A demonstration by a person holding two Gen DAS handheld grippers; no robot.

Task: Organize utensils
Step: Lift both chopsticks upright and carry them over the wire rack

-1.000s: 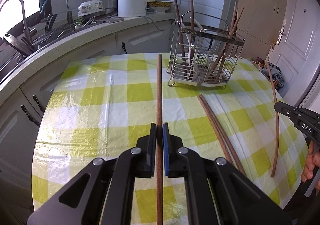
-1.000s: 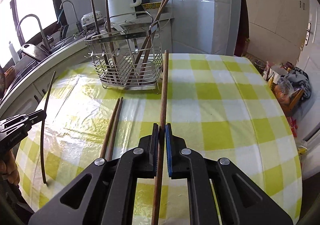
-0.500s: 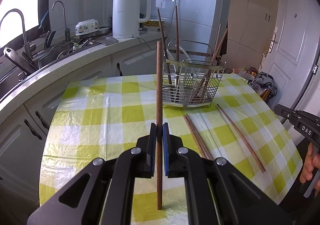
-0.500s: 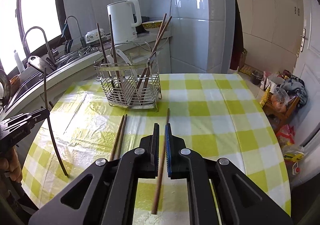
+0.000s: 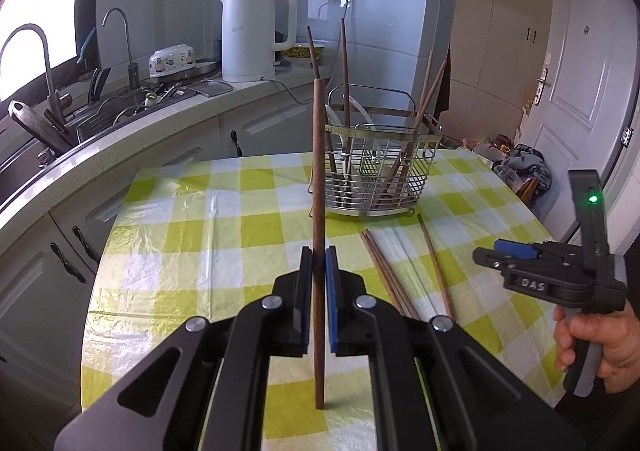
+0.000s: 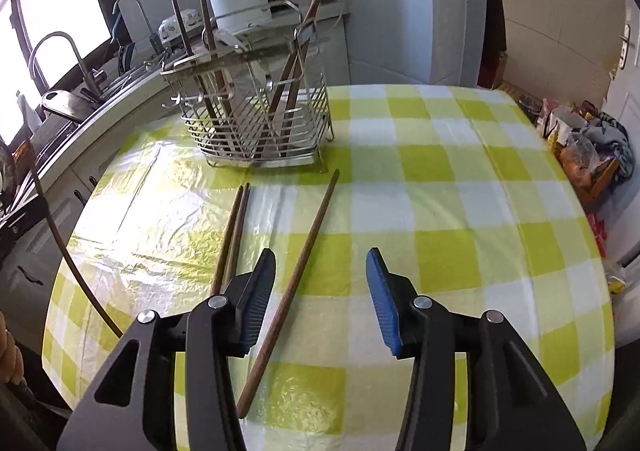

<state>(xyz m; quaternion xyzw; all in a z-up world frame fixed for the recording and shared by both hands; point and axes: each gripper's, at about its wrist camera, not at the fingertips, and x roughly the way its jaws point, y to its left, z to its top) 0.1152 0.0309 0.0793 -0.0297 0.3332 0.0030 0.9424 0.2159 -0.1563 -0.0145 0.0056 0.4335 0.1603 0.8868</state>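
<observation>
Chopstick (image 5: 317,211) stands near-upright, clamped in the left gripper (image 5: 319,291), its long axis pointing toward the wire utensil basket (image 5: 376,171) just beyond. Right gripper (image 6: 320,303) has jaws opening; a loose chopstick (image 6: 298,275) lies on the checked tablecloth (image 6: 440,211) between them, seemingly unpressed. Two paired chopsticks (image 6: 234,227) lie just left of it, their ends toward the basket.
</observation>
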